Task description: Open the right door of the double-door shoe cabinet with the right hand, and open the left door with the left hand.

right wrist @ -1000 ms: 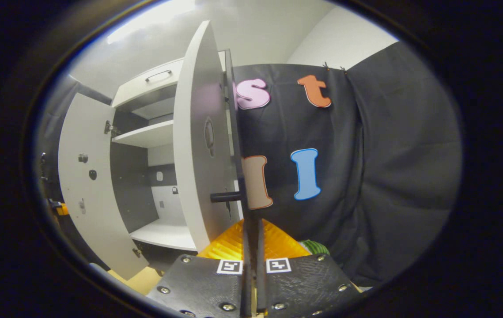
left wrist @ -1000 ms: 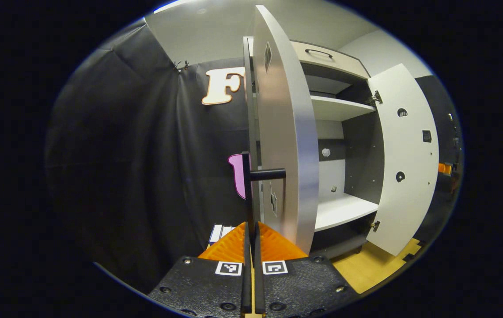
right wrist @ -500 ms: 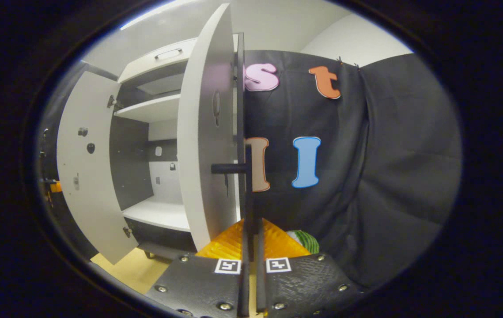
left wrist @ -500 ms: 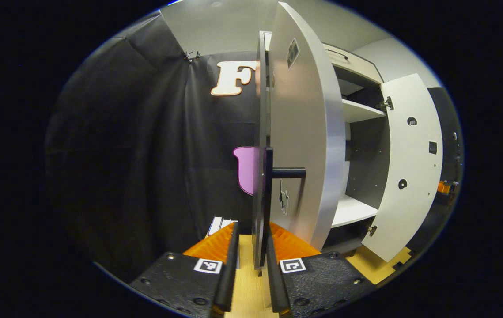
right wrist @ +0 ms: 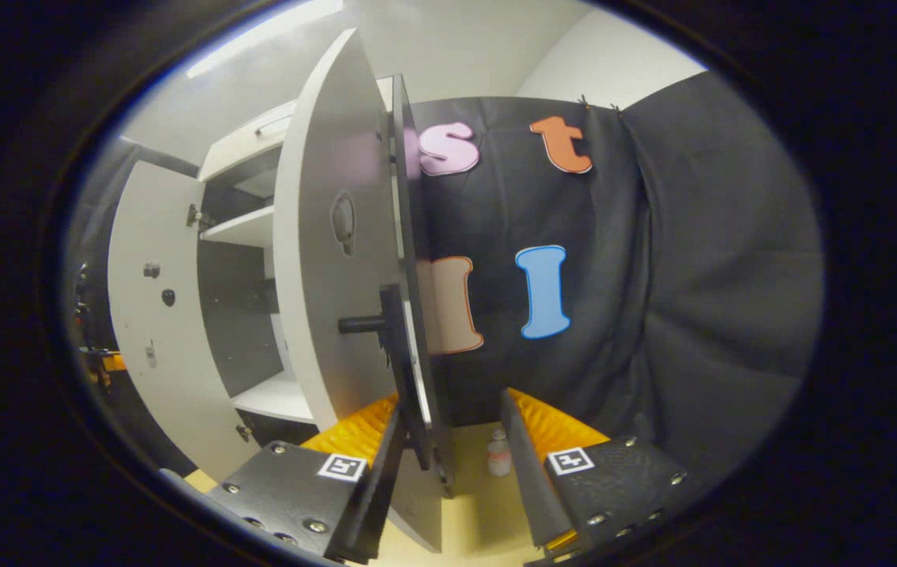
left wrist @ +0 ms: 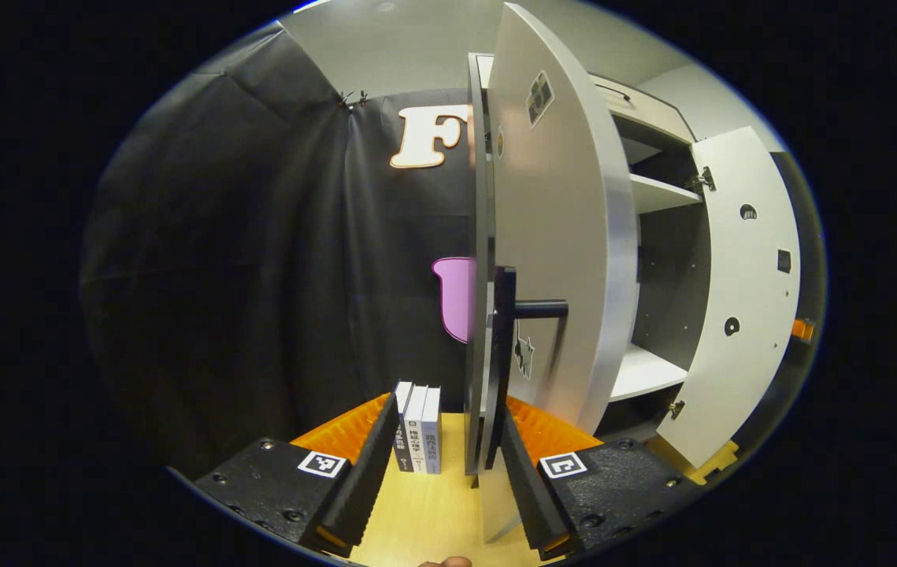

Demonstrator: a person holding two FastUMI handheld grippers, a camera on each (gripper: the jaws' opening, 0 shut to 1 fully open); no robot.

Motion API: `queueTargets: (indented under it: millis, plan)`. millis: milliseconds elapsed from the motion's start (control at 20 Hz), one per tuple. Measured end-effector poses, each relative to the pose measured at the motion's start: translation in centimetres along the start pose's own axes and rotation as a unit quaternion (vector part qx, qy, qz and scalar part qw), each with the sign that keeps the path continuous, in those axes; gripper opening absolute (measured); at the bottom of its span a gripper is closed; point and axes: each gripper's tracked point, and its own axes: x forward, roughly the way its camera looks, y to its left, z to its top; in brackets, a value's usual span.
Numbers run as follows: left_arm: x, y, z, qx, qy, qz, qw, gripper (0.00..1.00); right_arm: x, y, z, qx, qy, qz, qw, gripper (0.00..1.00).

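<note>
Both white cabinet doors stand swung wide. In the left gripper view the left door [left wrist: 558, 236] is seen almost edge-on, and its dark bar handle [left wrist: 503, 354] lies between the spread fingers of my left gripper [left wrist: 450, 405], close to the right finger [left wrist: 527, 480]. That gripper is open and grips nothing. In the right gripper view the right door [right wrist: 322, 260] and its dark handle [right wrist: 397, 362] sit beside the left finger [right wrist: 373, 488] of my right gripper [right wrist: 450, 405], which is open too. Each view shows the opposite door farther off: the right door [left wrist: 739, 299] and the left door [right wrist: 157, 315].
White shelves [left wrist: 645, 370] show inside the open cabinet. Three upright books [left wrist: 416, 429] stand on the wooden floor [left wrist: 432, 512] by the black cloth wall. A small bottle [right wrist: 498, 457] stands on the floor past the right door.
Both grippers were shut on the door handles and have let go. The left one began opening half a second ago, the right one after it. Both have backed off slightly.
</note>
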Motion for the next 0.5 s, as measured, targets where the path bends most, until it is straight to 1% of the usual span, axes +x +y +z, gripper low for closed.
queueTargets:
  millis: [50, 100, 150, 250, 300, 350, 400, 450, 500]
  plan:
    - [-0.5, 0.6, 0.3, 0.003, -0.003, 0.012, 1.000, 0.70, 0.1, 0.1, 0.2, -0.001, 0.001, 0.002, 1.000, 0.61]
    - [-1.2, 0.9, 0.5, 0.001, -0.009, 0.020, 1.000, 0.73, 0.1, 0.2, 0.3, -0.005, 0.000, 0.003, 1.000, 0.69]
    - [-2.0, 0.8, 0.9, 0.000, -0.016, 0.024, 1.000, 0.78, 0.0, 0.2, 0.7, -0.012, -0.002, 0.002, 1.000, 0.69]
    - [-3.3, 1.2, 1.2, 0.007, -0.019, 0.045, 0.999, 0.75, -0.1, -0.1, 1.5, -0.026, -0.011, -0.010, 1.000, 0.69]
    - [-4.1, 1.3, 1.1, 0.011, -0.017, 0.054, 0.998, 0.78, -0.2, 0.1, 1.7, -0.029, -0.013, -0.012, 0.999, 0.69]
    - [-4.9, 1.0, 1.1, 0.011, -0.015, 0.059, 0.998, 0.80, -0.6, 0.3, 1.8, -0.031, -0.013, -0.013, 0.999, 0.69]
    - [-5.7, 0.5, 1.2, 0.008, -0.014, 0.062, 0.998, 0.77, -1.1, 0.2, 1.7, -0.033, -0.011, -0.019, 0.999, 0.69]
    - [-6.4, -0.2, 1.2, 0.003, -0.011, 0.064, 0.998, 0.77, -1.9, 0.1, 1.7, -0.033, -0.007, -0.028, 0.999, 0.69]
    - [-7.2, -0.8, 1.1, 0.000, -0.009, 0.065, 0.998, 0.79, -2.6, -0.1, 2.0, -0.037, -0.008, -0.039, 0.999, 0.69]
